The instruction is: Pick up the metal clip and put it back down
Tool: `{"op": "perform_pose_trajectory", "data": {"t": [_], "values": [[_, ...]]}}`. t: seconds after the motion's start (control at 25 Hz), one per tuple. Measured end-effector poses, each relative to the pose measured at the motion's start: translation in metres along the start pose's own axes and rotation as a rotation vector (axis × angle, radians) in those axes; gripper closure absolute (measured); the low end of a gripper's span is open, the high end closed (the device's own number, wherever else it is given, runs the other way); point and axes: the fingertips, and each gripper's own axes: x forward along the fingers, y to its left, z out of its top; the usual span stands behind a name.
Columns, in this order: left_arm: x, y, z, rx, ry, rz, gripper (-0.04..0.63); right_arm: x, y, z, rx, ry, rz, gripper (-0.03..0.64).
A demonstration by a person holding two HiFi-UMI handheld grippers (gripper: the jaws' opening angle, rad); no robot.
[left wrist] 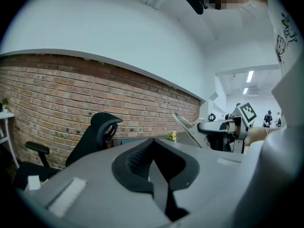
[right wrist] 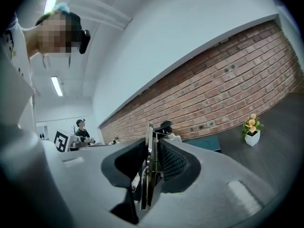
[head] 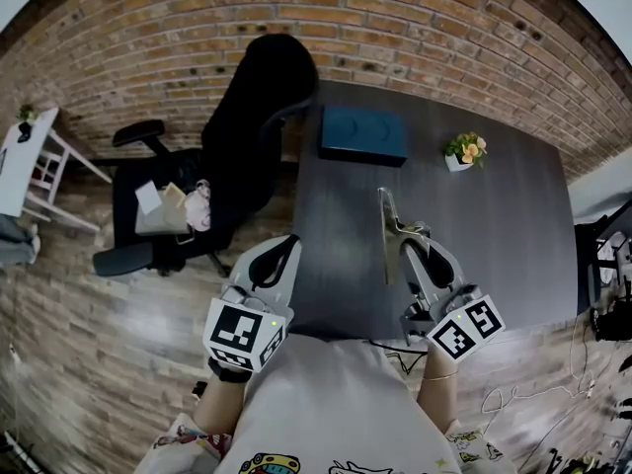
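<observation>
Dark table [head: 494,250] before brick wall [head: 197,38]; small pot [head: 457,163] holding flowers [head: 468,147]; right gripper [right wrist: 152,148] clamped on metal clip [head: 384,215], left gripper [left wrist: 152,148] closed, empty

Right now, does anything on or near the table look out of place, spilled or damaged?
Nothing looks spilled or damaged. The metal clip is clamped in the right claw over the table. The only untidy spot is the office chair left of the table, with loose things on its seat.
</observation>
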Motion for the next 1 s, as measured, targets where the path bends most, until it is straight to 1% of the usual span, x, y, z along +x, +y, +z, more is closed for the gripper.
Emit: {"op": "perform_pose_trajectory", "data": {"t": [0.28,1.0], "values": [[-0.004,0.005,-0.003,-0.001,0.013,0.014,0.586,-0.005,0.0,0.004,0.004,-0.012,-0.01,0.529],[-0.004,0.008,-0.016,-0.006,0.059,-0.005,0.586,-0.001,0.002,-0.001,0.037,0.002,-0.025,0.529]]}}
